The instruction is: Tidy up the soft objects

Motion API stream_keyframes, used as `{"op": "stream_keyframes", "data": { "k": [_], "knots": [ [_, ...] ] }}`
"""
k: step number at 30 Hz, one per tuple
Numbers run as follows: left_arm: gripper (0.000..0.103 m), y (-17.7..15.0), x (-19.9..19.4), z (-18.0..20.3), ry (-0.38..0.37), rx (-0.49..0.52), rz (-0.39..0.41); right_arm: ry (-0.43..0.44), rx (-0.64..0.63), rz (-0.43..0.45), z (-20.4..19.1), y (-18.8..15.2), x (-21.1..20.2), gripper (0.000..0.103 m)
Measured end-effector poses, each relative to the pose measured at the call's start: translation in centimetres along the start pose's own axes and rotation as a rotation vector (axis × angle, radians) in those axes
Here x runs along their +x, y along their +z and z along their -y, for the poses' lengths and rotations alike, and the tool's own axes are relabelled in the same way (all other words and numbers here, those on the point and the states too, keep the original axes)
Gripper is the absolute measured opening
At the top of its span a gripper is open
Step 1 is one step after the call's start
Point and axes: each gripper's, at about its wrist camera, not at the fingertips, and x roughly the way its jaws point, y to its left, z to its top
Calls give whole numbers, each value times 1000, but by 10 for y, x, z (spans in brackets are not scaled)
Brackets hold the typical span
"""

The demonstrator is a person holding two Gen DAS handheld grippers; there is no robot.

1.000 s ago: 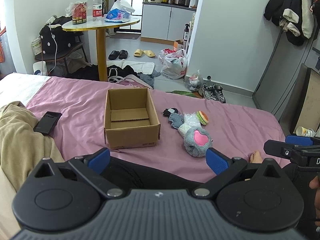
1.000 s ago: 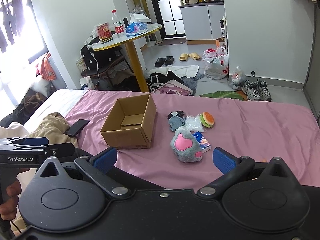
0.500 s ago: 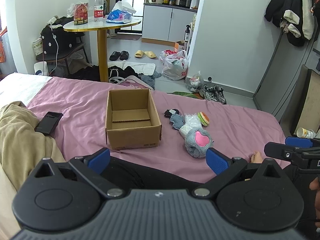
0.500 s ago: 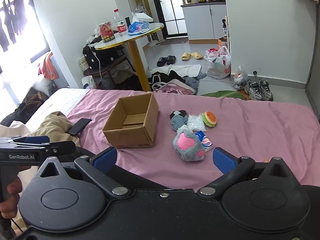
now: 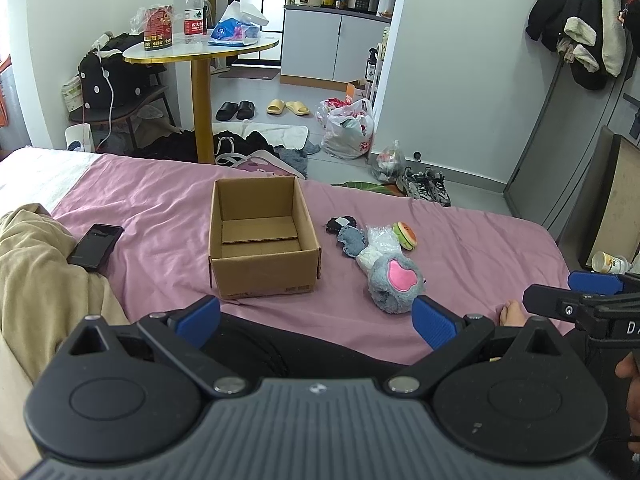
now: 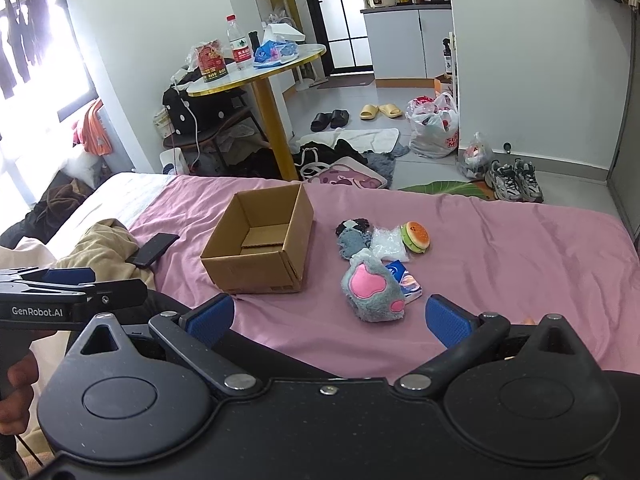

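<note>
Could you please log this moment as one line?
stage: pre-grasp | left gripper: open | right gripper: open | cardboard box: empty | paw plush: on bed

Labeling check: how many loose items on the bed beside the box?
6, clustered right of the cardboard box: paw plush nearest, tissue pack behind it, clear bag, burger toy, grey cloth, dark piece. More may hide underneath.
</note>
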Motion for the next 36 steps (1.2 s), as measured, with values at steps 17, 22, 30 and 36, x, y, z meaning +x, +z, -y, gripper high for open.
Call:
{"op": "stream_keyframes", "data": {
  "k": [17,22,30,36],
  "knots": [
    [101,1,24,2,-8,2,-21,3,6,-48,7,-2,24,103],
    [101,4,39,4,-8,-7,-30,-4,33,-67,18,-3,39,103],
    [101,13,71,6,0,-36,-47,-6,98,-82,43,1,64,103],
    [99,19,94,5,-1,-70,-70,6,159,-93,61,7,87,94]
  ]
}}
